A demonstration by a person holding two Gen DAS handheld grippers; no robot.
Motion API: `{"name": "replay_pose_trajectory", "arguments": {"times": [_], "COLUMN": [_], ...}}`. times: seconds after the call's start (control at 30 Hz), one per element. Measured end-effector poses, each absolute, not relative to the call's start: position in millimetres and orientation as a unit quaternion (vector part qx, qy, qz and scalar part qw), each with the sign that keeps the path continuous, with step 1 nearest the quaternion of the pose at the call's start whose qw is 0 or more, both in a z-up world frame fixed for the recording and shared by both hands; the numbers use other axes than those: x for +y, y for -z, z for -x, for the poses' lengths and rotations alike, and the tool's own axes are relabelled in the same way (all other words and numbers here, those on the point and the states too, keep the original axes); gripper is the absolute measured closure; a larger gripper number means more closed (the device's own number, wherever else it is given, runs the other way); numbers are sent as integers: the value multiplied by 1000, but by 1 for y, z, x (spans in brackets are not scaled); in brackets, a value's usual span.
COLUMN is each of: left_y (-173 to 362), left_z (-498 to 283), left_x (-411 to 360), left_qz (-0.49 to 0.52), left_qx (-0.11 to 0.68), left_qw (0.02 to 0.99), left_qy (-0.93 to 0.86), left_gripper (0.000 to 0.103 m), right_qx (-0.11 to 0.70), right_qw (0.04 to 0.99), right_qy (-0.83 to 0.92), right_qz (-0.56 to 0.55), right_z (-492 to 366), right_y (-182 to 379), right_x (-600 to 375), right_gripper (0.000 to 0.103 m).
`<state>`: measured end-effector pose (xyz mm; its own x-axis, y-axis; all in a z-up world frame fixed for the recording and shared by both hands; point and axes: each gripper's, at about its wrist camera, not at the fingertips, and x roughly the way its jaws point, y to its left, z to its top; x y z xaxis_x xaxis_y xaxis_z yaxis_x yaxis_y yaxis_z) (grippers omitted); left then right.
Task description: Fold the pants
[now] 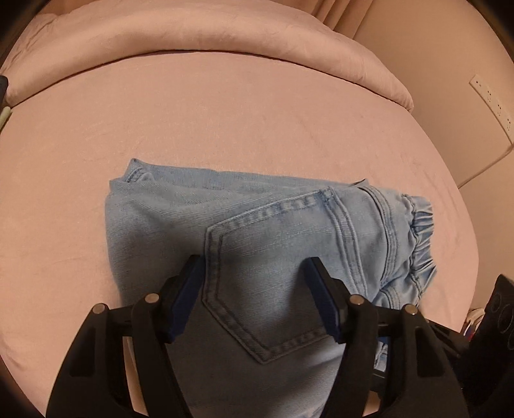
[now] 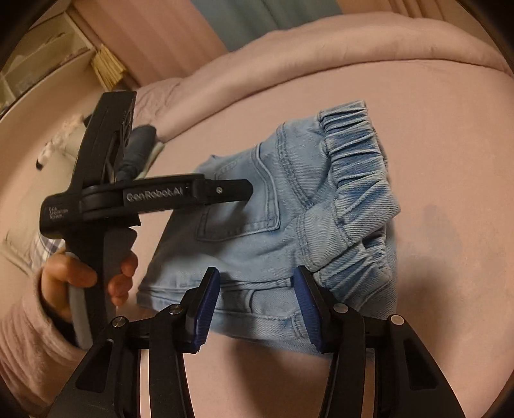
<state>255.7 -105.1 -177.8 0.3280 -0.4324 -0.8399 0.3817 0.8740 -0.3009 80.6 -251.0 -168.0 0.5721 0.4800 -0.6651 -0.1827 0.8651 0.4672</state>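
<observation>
Lying folded under both spread tongs, left (image 1: 253, 270) and right (image 2: 257, 283), the jeans (image 2: 257, 225) look soft, light; best pinched at the thick elastic waistband (image 2: 353, 160).

I'm in a home bedroom: I work on a bed (image 1: 225, 122) with a pink sheet, a rolled pink duvet (image 1: 199, 35) along its far side, curtains (image 1: 340, 13) behind, a wall socket (image 1: 490, 101) nearby and a white shelf unit (image 2: 41, 61) in the corner.
</observation>
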Motion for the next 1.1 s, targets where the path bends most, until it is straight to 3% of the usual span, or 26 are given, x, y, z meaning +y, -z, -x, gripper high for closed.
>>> {"name": "replay_pose_trajectory", "arguments": {"times": [0.23,0.43,0.73,0.9,1.1], "left_y": [167,154,175,178,177], "left_z": [-253,-219,-169,-180,-178], "left_x": [-106,-90,-84,-72,-82], "left_qz": [31,29,-19,34,20], "left_qx": [525,502,502,521,522], "left_qw": [819,835,839,827,830], "left_qy": [230,222,211,208,195], "left_gripper": [37,37,37,37,37], "right_qx": [418,371,343,422,428], "right_qw": [868,891,903,877,868], "right_qy": [-191,-204,-211,-184,-191], "right_qz": [-187,-166,-152,-141,-166], "right_z": [-73,-54,-87,-123,-121], "right_y": [161,133,114,139,144], "right_x": [-264,-269,-259,-246,-258], "right_gripper": [54,54,53,55,58]}}
